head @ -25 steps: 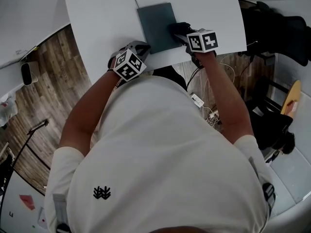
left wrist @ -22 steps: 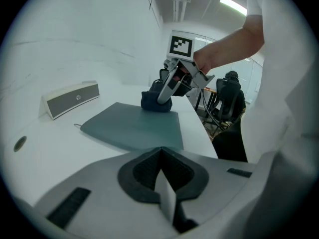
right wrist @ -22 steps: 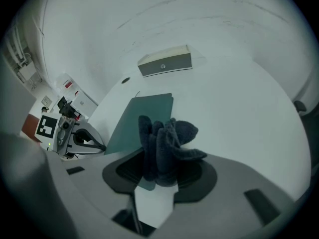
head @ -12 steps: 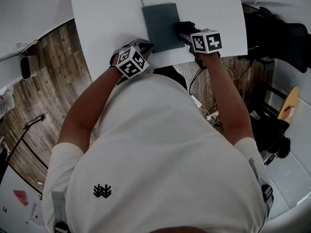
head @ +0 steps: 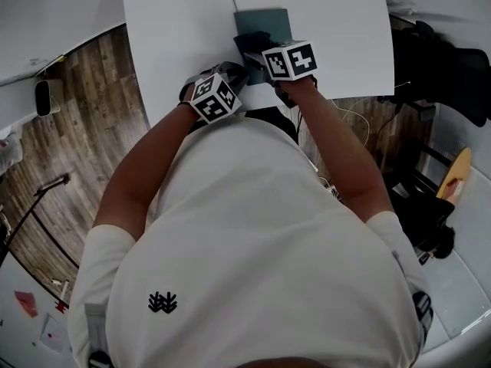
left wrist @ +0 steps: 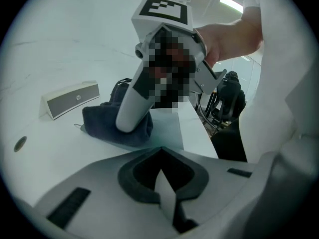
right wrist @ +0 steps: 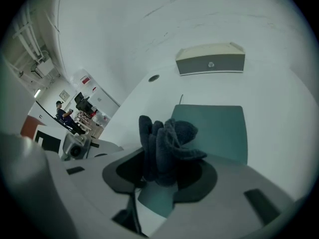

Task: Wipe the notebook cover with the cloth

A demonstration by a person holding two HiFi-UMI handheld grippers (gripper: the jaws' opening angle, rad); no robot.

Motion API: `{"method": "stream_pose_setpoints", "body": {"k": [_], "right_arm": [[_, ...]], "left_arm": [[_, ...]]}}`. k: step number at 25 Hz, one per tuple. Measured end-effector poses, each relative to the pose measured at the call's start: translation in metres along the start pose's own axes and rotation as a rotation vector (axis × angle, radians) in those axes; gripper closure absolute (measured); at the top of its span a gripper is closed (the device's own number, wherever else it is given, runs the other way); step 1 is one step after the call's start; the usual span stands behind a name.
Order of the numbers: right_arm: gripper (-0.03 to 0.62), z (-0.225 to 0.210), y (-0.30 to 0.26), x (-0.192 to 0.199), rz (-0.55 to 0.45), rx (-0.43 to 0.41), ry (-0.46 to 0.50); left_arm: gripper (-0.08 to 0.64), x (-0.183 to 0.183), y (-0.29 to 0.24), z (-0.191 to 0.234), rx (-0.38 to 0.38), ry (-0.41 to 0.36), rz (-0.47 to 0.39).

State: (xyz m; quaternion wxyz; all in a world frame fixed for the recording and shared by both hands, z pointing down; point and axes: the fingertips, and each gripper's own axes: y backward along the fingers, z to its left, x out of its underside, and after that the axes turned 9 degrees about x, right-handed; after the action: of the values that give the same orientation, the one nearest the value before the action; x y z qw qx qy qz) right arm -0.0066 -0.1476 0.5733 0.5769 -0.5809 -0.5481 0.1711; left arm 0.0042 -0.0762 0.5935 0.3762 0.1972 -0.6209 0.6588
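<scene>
Right hand-held gripper (right wrist: 159,172) pinching a bunched dark blue terry cloth (right wrist: 167,141), which is pressed onto the left half of the closed teal rectangular notebook (right wrist: 219,128). The notebook lies flat on the white tabletop (head: 176,29), near its front edge. Left hand-held gripper (left wrist: 162,178), jaws pressed together with nothing between them, is just beside the notebook's near left corner.

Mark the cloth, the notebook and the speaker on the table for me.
cloth (right wrist: 167,147): right gripper view, middle of the bunched dark folds.
notebook (right wrist: 222,131): right gripper view, bare teal cover beyond the cloth.
speaker (right wrist: 211,63): right gripper view, grey front panel.
</scene>
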Motion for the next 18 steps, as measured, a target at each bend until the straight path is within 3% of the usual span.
{"method": "stream_pose_setpoints", "body": {"k": [6,18], "right_arm": [[0.434,-0.007,-0.005,0.001,0.006,-0.005,-0.014],[0.434,-0.075,0.018,0.015,0.007,0.079,-0.095]], "left_arm": [[0.554,0.001,0.001,0.001,0.001,-0.002,-0.001],[0.554,0.003,0.003,0.0,0.01,0.007,0.0]]}}
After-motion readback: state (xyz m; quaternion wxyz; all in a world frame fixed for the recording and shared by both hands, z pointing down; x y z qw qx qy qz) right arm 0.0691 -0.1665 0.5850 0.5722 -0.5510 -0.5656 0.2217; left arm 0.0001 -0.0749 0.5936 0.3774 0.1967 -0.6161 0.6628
